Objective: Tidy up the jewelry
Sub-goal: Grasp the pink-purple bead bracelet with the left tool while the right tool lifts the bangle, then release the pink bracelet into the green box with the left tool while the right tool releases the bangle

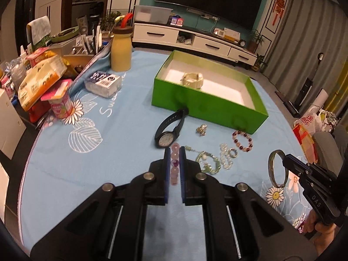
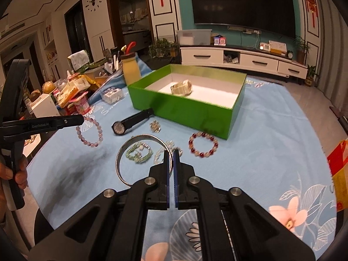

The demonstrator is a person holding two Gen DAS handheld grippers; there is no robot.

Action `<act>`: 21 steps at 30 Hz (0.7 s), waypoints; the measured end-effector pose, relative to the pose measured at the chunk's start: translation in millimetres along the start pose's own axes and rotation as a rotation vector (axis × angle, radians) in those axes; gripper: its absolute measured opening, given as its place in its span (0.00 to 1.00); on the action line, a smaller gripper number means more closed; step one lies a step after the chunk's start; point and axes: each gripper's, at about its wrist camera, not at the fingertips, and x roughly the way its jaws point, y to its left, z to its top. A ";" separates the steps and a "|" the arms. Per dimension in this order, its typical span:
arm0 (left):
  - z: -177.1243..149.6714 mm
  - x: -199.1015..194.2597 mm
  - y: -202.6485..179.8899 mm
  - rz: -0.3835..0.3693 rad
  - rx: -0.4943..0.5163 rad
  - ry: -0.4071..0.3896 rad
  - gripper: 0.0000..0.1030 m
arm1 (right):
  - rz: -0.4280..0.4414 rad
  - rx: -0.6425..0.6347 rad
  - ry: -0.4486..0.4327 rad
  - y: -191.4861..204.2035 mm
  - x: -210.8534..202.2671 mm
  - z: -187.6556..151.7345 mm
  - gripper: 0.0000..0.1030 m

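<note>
Not much readable text from my end. The right gripper (image 1: 285, 159) has "DAS" printed on its side, a white bag (image 1: 307, 120) off the right edge of the tabletop shows red letters "ER" and "NG", and the blue tablecloth (image 1: 65, 163) has white script starting "Sw" that I can't finish. There's printing on the left gripper's (image 2: 81, 119) arm too, but it's too small to make out.

Left gripper is clamped on a pink and purple bead bracelet (image 1: 175, 165): the beads sit in a line between the blue pads, which are close together. From the right wrist view that bracelet (image 2: 90, 132) hangs from the tips, above the cloth.

Right gripper (image 2: 171, 153) is almost fully together, pinching the rim of a metal bangle (image 2: 124, 150), which stands up on edge in the left wrist view (image 1: 271, 169).

Everything else is on the cloth just in front of the green box (image 1: 208, 106): black watch (image 1: 168, 130) with its strap touching the box wall, a small silver charm (image 1: 201, 129), a dark red bead bracelet (image 1: 242, 141), a clear bead piece (image 1: 226, 156) and a green beaded piece (image 1: 207, 163). A pale watch-like band (image 1: 193, 79) lies inside the box.
</note>
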 end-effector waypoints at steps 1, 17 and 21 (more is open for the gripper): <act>2.2 -2.0 -1.3 0.000 0.005 -0.004 0.07 | -0.006 0.002 -0.009 -2.3 -1.8 2.6 0.03; 54.7 -0.8 -46.1 -0.063 0.105 -0.053 0.07 | -0.091 -0.020 -0.074 -28.9 0.4 39.9 0.03; 71.3 4.8 -62.4 -0.085 0.132 -0.067 0.07 | -0.106 -0.035 -0.083 -33.3 6.2 50.1 0.03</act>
